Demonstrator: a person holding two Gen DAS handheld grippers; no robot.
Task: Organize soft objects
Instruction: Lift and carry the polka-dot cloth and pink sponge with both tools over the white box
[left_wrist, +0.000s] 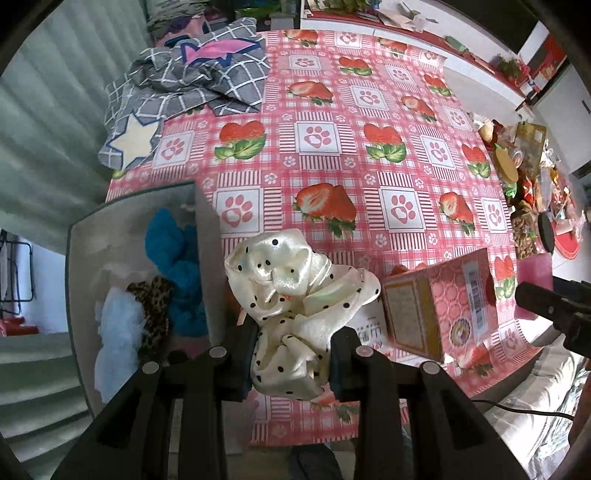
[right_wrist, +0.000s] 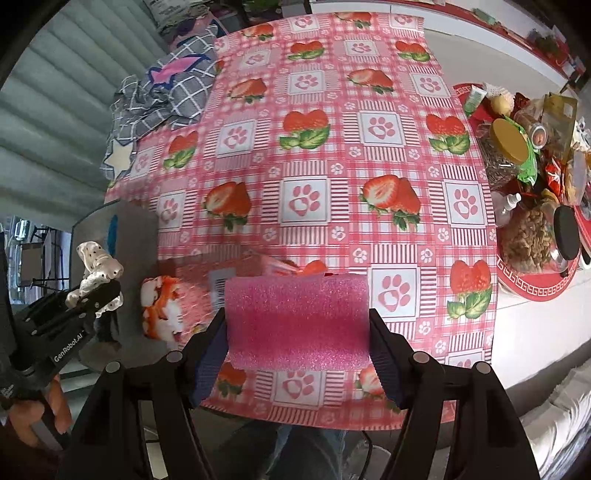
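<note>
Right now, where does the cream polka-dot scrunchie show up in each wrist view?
Left wrist view: the cream polka-dot scrunchie sits bottom centre, pinched in the left gripper, just right of the grey bin.
Right wrist view: the scrunchie is small at the far left edge, in the same gripper, in front of the bin.
Shared landmark: the pink tissue box on the table.
</note>
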